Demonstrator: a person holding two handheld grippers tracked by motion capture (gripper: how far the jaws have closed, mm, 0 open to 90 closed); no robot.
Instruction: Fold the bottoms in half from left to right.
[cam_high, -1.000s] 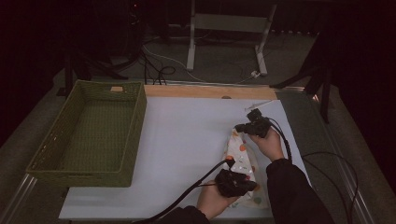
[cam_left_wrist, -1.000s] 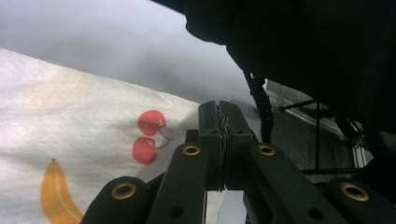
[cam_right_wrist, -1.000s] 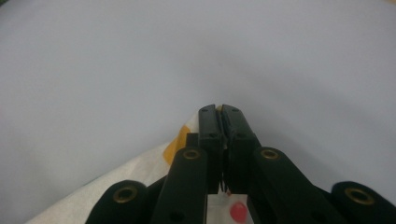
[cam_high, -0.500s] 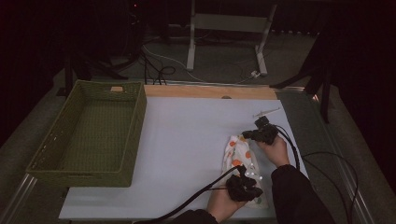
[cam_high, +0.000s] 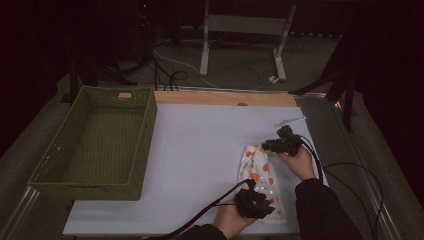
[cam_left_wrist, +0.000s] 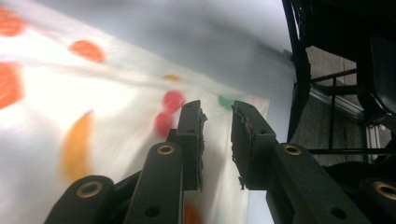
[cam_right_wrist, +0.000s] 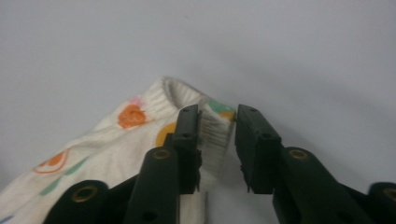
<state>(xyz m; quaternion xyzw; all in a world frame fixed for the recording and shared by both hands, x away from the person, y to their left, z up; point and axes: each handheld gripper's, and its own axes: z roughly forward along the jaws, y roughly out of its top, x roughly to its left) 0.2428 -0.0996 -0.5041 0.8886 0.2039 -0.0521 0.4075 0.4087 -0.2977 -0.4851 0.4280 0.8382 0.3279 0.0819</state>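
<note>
A white cloth (cam_high: 260, 172) printed with orange and red shapes lies lengthwise on the white table (cam_high: 200, 150), right of centre. My left gripper (cam_high: 260, 200) sits low over its near end. In the left gripper view its jaws (cam_left_wrist: 217, 112) have just been opening, a gap shows between the pads, and the cloth (cam_left_wrist: 93, 116) lies beneath them. My right gripper (cam_high: 267, 146) is at the far end. Its jaws (cam_right_wrist: 217, 116) have also just been opening, and the ribbed hem of the cloth (cam_right_wrist: 130, 126) stands loose between them.
A green woven basket (cam_high: 145, 140) stands empty at the table's left. A small white syringe-like object (cam_high: 290, 121) lies beyond the right gripper. A wooden strip (cam_high: 225, 97) edges the far side. Cables (cam_high: 345, 170) trail off to the right.
Both hands have come down with the cloth, and the right hand has shifted toward the near right. The cloth now rests flat on the table.
</note>
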